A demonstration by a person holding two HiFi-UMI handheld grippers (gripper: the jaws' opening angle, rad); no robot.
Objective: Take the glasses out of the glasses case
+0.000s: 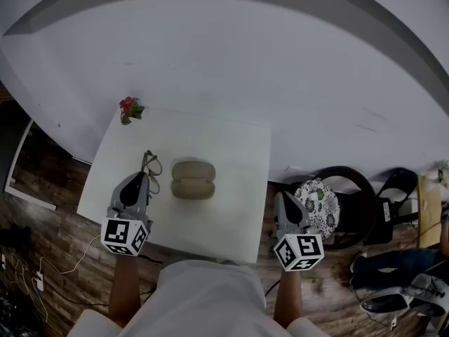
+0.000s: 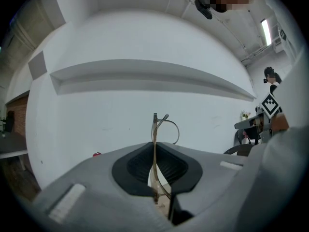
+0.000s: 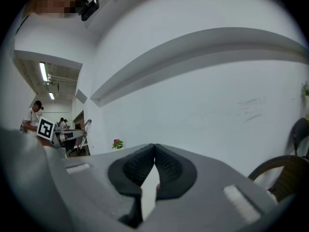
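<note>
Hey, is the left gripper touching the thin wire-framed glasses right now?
Touching. The left gripper view shows the left gripper shut on the thin wire-framed glasses, with their frame pinched upright between its jaws.

— Where is the case (image 1: 193,180)?
— On the table (image 1: 231,160), near its middle. The glasses (image 1: 151,167) are just left of it, in the left gripper (image 1: 144,180).
— And the right gripper (image 1: 282,199)?
— Off the table's right edge, beside the chair (image 1: 356,180). A flower (image 1: 130,109) stands at the far left corner.

Head camera looks steeply down; others face wall (image 2: 120,98).
</note>
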